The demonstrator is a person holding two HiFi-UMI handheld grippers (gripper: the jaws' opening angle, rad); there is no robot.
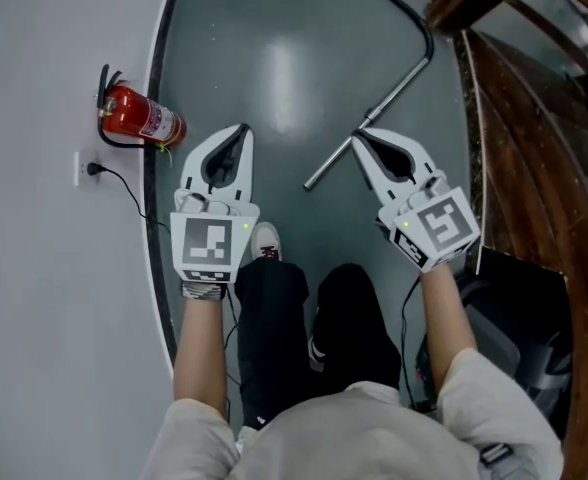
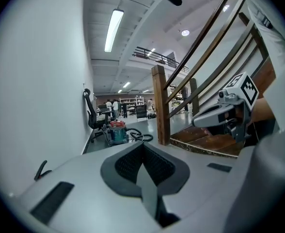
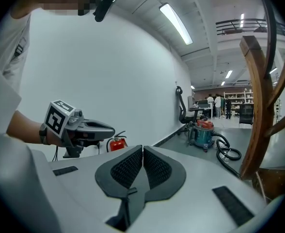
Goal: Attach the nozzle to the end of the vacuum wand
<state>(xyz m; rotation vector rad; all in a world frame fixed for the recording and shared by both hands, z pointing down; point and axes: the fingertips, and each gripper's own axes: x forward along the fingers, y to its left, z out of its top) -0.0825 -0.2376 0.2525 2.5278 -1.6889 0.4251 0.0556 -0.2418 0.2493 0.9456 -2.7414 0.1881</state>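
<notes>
The vacuum wand (image 1: 389, 100), a bare metal tube, lies slanted on the grey floor, its far end joined to a black hose (image 1: 406, 6). My right gripper (image 1: 361, 133) hangs over the wand's middle, shut and empty. My left gripper (image 1: 243, 128) is level with it to the left, also shut with nothing in it. The teal canister vacuum (image 3: 203, 132) with a red lid stands far down the hall, also in the left gripper view (image 2: 117, 132). No nozzle shows in any view.
A red fire extinguisher (image 1: 140, 118) stands against the white wall (image 1: 44, 268) at left, near a wall socket (image 1: 82, 168) with a cord. A wooden staircase (image 1: 534, 138) and its newel post (image 2: 160, 106) line the right side. An office chair (image 2: 91, 114) stands beyond.
</notes>
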